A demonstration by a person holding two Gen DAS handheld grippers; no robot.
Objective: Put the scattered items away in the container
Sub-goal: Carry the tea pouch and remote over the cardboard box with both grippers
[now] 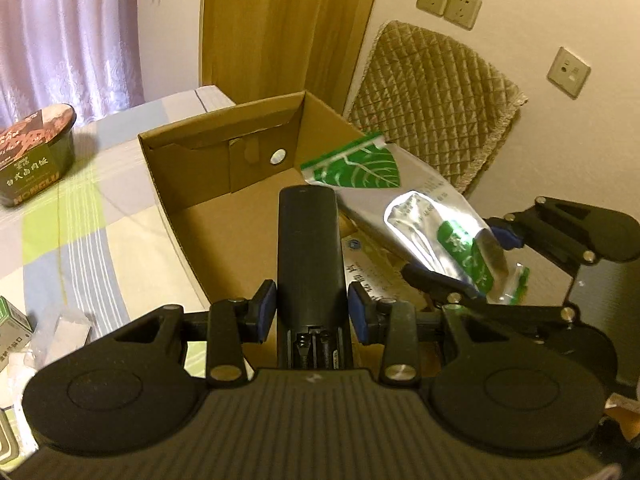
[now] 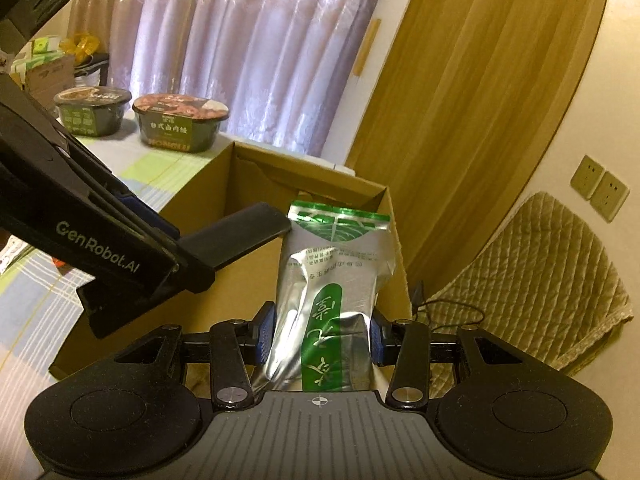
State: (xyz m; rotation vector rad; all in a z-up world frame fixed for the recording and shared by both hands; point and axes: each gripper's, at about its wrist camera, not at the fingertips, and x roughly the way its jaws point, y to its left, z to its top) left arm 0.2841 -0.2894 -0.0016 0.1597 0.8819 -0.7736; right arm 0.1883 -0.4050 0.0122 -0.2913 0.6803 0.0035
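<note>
Brown corrugated cardboard forms the open container, a shallow rectangular box lying on the checked pastel cloth, and both held items hang over its opening, which looks like the point of carrying them there: each seems ready to be lowered inside. The left gripper has its blue pads narrowed onto the near end of a long black plastic remote control, battery bay open toward the camera, its far end pointing over the box floor. The right gripper pinches the lower part of a silver foil pouch with green leaf print, fingers closed onto its crumpled sides, so the pouch stands up over the right side of the box. Printed paper packets already lie on the box floor under the pouch. Two dark round instant-meal bowls remain on the cloth beyond the box's far left side.
</note>
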